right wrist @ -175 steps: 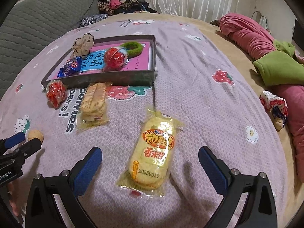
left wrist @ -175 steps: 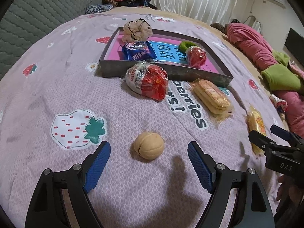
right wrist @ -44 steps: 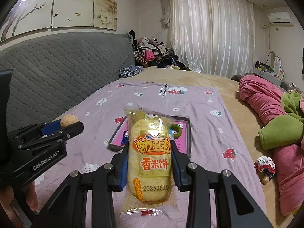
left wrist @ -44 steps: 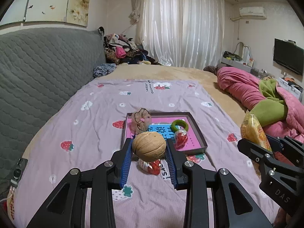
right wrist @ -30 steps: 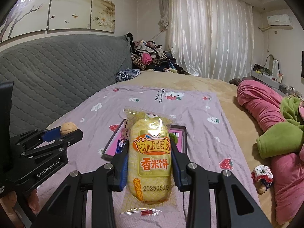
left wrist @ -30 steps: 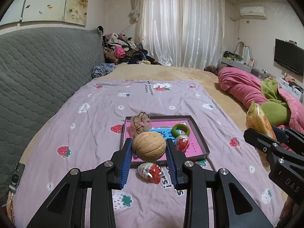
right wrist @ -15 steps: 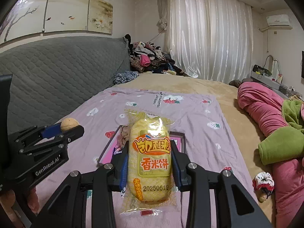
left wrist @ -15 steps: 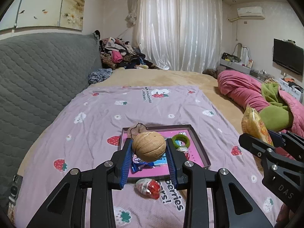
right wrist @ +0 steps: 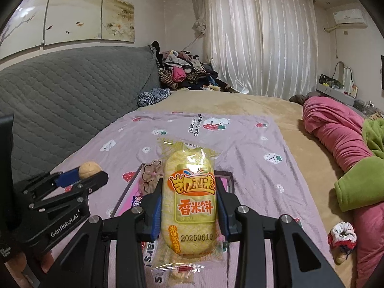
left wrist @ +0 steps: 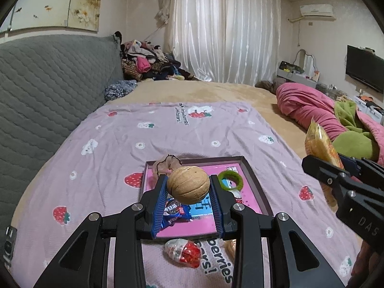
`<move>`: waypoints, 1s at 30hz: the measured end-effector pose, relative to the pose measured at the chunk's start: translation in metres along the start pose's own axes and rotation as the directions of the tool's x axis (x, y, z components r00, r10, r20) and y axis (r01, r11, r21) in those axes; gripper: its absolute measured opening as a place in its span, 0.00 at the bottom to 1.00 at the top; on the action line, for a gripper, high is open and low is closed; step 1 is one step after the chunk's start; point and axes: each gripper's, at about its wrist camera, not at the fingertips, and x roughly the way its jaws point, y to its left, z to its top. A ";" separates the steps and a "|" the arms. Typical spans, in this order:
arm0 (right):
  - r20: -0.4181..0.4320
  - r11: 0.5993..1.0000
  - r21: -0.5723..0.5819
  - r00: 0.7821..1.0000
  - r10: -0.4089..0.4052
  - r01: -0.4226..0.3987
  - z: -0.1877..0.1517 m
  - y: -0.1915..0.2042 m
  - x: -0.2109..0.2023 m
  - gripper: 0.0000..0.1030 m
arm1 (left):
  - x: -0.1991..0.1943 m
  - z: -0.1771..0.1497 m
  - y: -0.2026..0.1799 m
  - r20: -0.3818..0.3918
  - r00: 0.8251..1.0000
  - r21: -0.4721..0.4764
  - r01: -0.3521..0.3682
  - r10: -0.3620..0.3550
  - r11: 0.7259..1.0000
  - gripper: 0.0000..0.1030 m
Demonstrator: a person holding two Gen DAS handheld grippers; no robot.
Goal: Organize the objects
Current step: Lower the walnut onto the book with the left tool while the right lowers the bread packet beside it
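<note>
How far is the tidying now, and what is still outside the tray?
Done: the tray already holds a green ring, a blue packet and a beige scrunchie. In hand: the left gripper is shut on a walnut, the right gripper on a yellow rice-cracker pack. Left: a red wrapped candy lies on the blanket before the tray.

One walnut (left wrist: 188, 185), one rice-cracker pack (right wrist: 189, 201), one tray (left wrist: 255, 182), perhaps two red-foil eggs (left wrist: 183, 252).
</note>
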 end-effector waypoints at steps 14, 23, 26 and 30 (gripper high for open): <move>0.025 1.000 -0.004 1.000 -0.007 0.007 -0.001 -0.019 0.048 0.37 | 0.073 -0.001 0.000 -0.032 0.999 -0.025 0.011 -0.012 1.000 0.34; 0.026 0.999 0.046 1.000 0.017 -0.018 0.000 -0.039 0.100 0.37 | 0.127 0.004 -0.012 -0.048 0.999 -0.018 0.015 -0.016 1.000 0.34; 0.017 0.998 0.064 1.000 0.016 -0.017 -0.001 -0.046 0.122 0.37 | 0.145 0.005 -0.012 -0.065 0.997 -0.032 0.033 -0.035 0.999 0.34; 0.000 0.998 0.069 1.000 0.009 -0.009 -0.003 -0.054 0.151 0.37 | 0.172 0.006 -0.014 -0.084 0.996 -0.023 0.026 -0.028 0.999 0.34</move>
